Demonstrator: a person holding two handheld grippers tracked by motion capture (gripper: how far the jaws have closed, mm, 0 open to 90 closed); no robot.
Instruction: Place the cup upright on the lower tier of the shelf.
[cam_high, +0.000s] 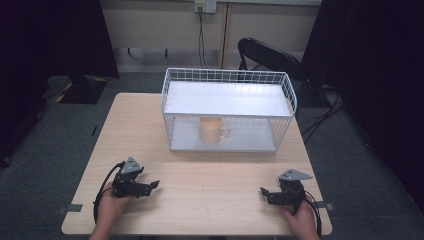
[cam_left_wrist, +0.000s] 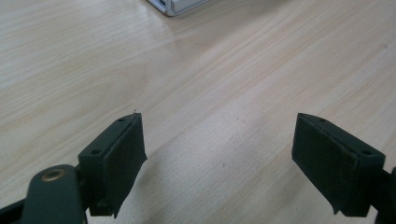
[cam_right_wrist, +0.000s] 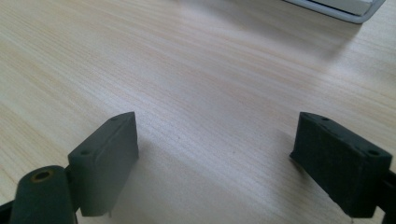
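Now your left tool (cam_high: 150, 185) and right tool (cam_high: 265, 192) rest spread and empty on the near bench (cam_high: 210, 180); a mug (cam_high: 212, 130) sits inside the far wire rack (cam_high: 227, 107).

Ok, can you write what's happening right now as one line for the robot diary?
left gripper: open, empty, low over table | right gripper: open, empty | mug: upright on bottom shelf of wire rack, untouched

A light wooden desk (cam_high: 210, 200) stands on grey carpet (cam_high: 75, 130). Behind it, a black folding chair (cam_high: 270, 55) sits near a pale wall (cam_high: 165, 22) bearing what looks like a white socket (cam_high: 205, 6) with a dark cable (cam_high: 201, 35).
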